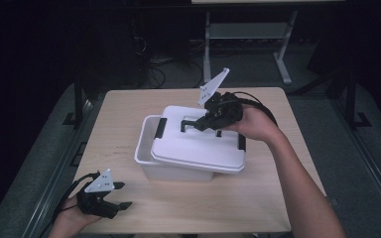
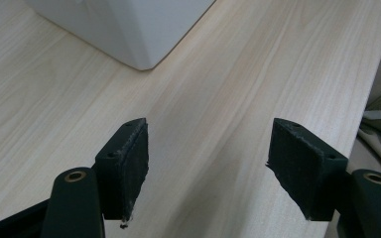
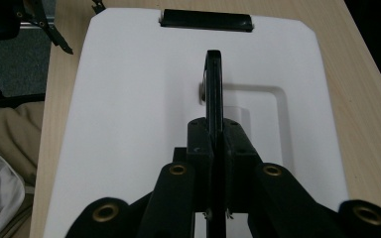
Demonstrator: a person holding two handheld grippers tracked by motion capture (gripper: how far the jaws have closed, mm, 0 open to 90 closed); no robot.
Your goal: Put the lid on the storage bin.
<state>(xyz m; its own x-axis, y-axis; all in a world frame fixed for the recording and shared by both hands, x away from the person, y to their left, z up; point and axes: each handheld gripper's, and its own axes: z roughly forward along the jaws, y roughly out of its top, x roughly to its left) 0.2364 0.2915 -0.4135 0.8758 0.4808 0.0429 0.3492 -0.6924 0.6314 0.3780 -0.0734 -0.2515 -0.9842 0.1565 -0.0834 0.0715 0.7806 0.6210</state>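
Lid handle (image 3: 213,79) is clamped in right gripper (image 3: 214,144); left gripper (image 2: 206,168) gapes wide beside bin (image 1: 149,158).

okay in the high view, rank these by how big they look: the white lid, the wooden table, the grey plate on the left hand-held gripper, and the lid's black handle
1. Wooden table
2. White lid, sitting askew on the white bin
3. Grey plate on the left hand-held gripper
4. Black handle, partly covered by the right hand-held gripper, so its place against the plate is unsure.

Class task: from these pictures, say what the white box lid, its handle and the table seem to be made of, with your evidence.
Lid: likely plastic, smooth matte white with moulded rounded edges. Handle: probably hard black plastic, slightly glossy, clamped by the right gripper. Table: light wood or wood-look laminate, showing grain lines.
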